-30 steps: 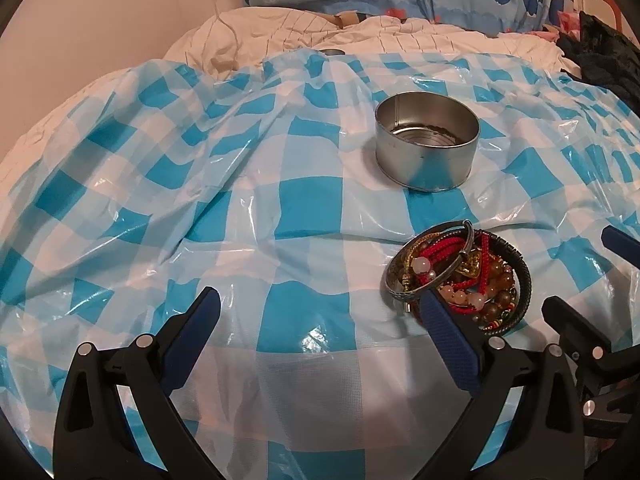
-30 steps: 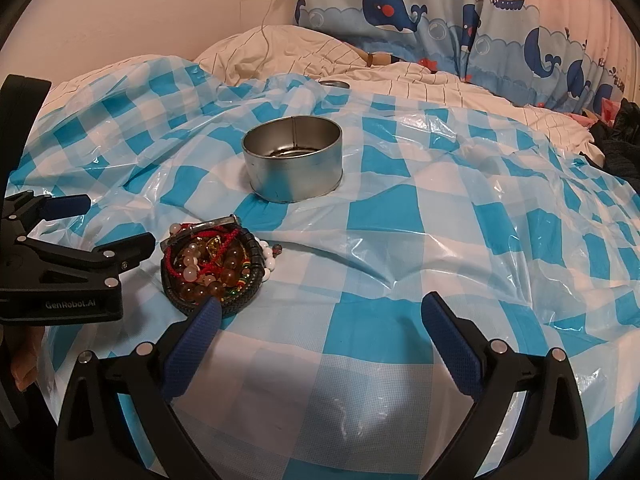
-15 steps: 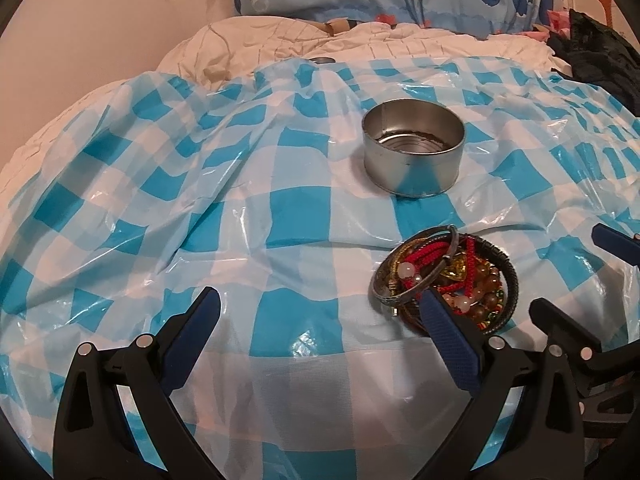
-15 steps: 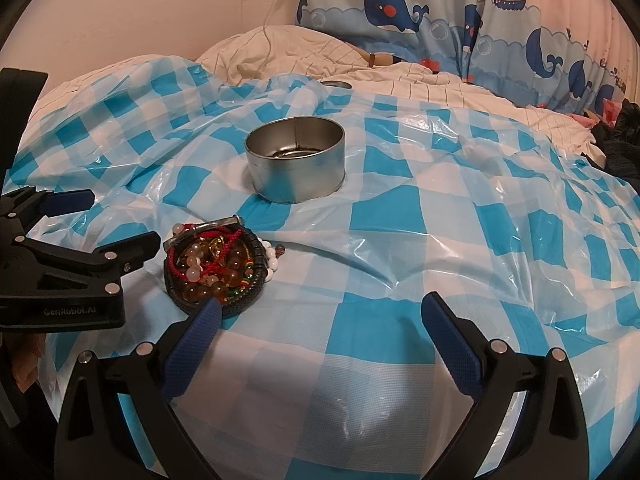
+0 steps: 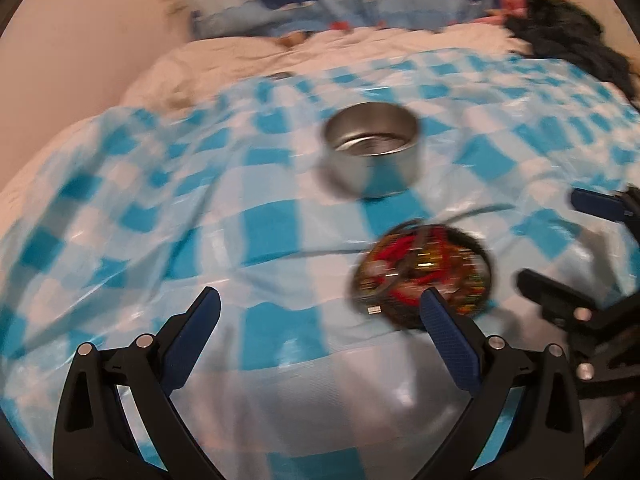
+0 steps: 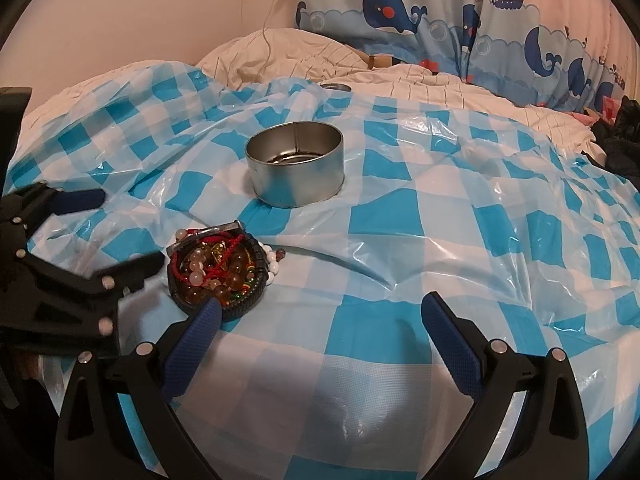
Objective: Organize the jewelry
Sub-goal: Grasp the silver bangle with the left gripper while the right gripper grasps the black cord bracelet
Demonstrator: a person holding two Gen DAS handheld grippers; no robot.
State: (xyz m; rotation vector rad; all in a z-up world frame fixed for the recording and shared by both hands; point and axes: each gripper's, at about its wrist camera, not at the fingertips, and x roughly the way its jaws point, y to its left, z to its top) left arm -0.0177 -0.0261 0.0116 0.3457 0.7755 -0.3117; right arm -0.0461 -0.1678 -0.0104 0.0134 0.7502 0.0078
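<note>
Blue-white checked plastic sheet point(image 6: 400, 208); silver tin point(image 6: 295, 170); red, amber, white beads in black bracelet pile point(image 6: 220, 270); whale-print blue curtain point(image 6: 440, 20) at 1 o'clock.

A glossy, crinkled plastic sheet point(image 6: 400, 208) in blue and white checks covers the bed. On it stands a round tin point(image 6: 295, 168) of dull brushed metal with a visible seam. Near the tin, a pile of bracelets point(image 6: 220, 268) mixes shiny amber and pale beads, red cord and a black woven band. Behind the tin lies soft, matt white cloth bedding point(image 6: 280, 52). The gripper fingers point(image 6: 452, 348) carry rough, textured blue pads on matt black plastic.
</note>
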